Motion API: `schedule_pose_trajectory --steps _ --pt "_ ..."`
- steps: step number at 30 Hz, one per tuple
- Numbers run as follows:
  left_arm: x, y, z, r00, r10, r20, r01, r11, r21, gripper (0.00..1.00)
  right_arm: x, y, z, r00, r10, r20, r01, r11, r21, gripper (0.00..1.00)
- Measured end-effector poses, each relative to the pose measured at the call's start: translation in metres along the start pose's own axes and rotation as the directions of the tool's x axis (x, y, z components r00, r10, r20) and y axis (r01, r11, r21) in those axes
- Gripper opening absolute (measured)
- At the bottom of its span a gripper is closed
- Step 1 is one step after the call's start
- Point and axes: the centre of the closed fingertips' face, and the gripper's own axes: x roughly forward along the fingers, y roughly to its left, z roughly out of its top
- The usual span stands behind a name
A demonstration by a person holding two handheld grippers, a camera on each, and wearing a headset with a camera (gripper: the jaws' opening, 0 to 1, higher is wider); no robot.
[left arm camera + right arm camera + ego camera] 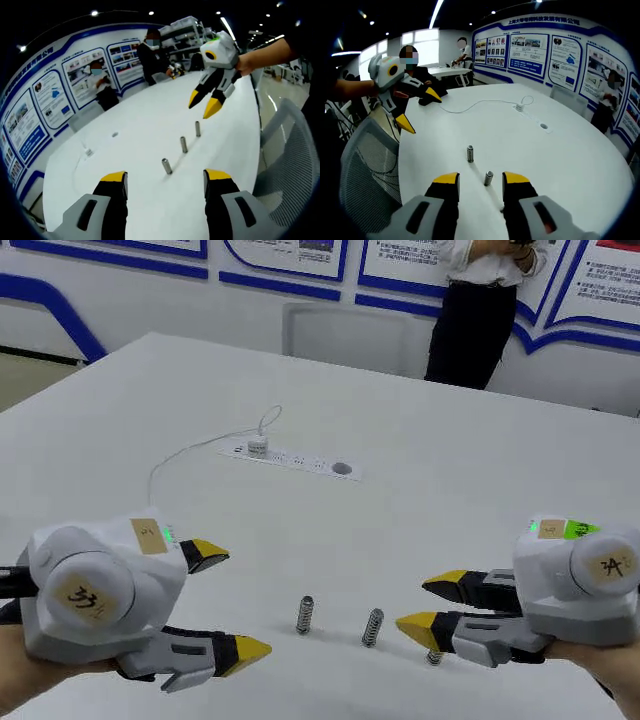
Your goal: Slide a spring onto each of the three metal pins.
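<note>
- Near the desk's (420,510) front edge, three pins (372,628) stand in a row between two hand-held grippers.
- Coiled springs (305,614) appear to sit on the two pins that stand clear. The third pin (434,656) is half hidden and too small to judge.
- Left gripper (242,601) hovers with its jaws spread wide and holds nothing.
- Right gripper (416,604) has its jaws moderately parted and is also empty, its lower tip just beside the third pin.
- Likely hazard: that close tip could clip the third pin and topple it on any sideways move.
- A spring pinched off-centre might also flick loose and roll off the near edge.
</note>
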Motion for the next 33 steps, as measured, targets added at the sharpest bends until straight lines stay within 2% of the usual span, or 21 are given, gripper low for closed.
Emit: schedule_pose_trajectory --steps 7,11,17,19,23,29,33 --pt "-0.003 0.011 0.005 0.9997 0.023 0.006 -0.023 1.0 -0.012 0.69 -0.02 -0.007 -0.017 0.9993 -0.038 -0.007 0.038 0.999 0.035 0.38" --pt "-0.004 0.012 0.003 0.9998 0.022 -0.003 -0.022 1.0 -0.014 0.72 -0.03 -0.01 -0.024 0.9984 -0.056 -0.006 0.057 0.996 0.062 0.4" --pt "0.001 0.004 -0.006 0.9987 0.004 -0.051 -0.003 1.0 0.021 0.8 -0.042 -0.018 -0.035 0.9959 -0.09 0.0 0.09 0.991 0.1 0.42" --pt "0.002 0.003 -0.006 0.9986 -0.001 -0.053 0.002 1.0 0.024 0.82 -0.046 -0.02 -0.037 0.9953 -0.096 0.004 0.095 0.989 0.114 0.42" --pt "0.003 0.003 -0.007 0.9982 -0.005 -0.059 0.005 1.0 0.016 0.85 -0.055 -0.024 -0.041 0.9926 -0.121 0.006 0.12 0.984 0.132 0.43" --pt "0.005 0.012 -0.011 0.9974 -0.004 -0.071 0.003 1.0 -0.018 0.87 -0.066 -0.029 -0.045 0.9879 -0.155 0.013 0.15 0.976 0.159 0.46" --pt "0.006 0.008 -0.013 0.998 -0.02 -0.06 0.017 0.999 -0.042 0.91 -0.072 -0.036 -0.051 0.987 -0.161 0.004 0.158 0.976 0.148 0.49"
